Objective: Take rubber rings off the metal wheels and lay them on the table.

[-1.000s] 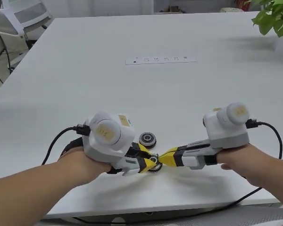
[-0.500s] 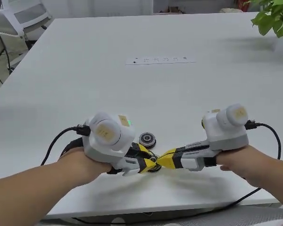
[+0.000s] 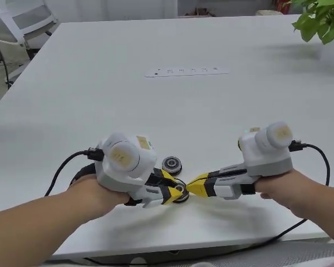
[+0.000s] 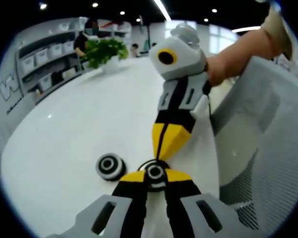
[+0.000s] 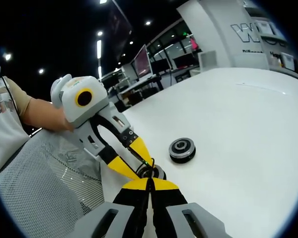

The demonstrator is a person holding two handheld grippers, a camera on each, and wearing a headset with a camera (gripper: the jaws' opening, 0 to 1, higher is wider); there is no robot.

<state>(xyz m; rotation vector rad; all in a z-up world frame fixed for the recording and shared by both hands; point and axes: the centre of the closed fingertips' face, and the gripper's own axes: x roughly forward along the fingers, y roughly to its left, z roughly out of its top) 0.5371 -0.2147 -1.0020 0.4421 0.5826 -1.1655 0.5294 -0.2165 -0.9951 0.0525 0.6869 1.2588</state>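
Head view: btm ctr, left gripper [image 3: 177, 192] and right gripper [image 3: 192, 187] meet tip to tip at a wheel [image 3: 181, 193] on the white table [image 3: 211, 122]. Second wheel [image 3: 172, 164] lies flat just above them. Power strip [image 3: 181, 71] upper ctr, plant [image 3: 317, 19] top right.
Left gripper view: own jaws narrow, clamped on the wheel's sides, lower ctr. Right gripper's tips touch its upper rim. Second wheel sits to the left.
Right gripper view: own jaws pressed together at the wheel's rim, btm ctr; can't tell if rubber is caught.
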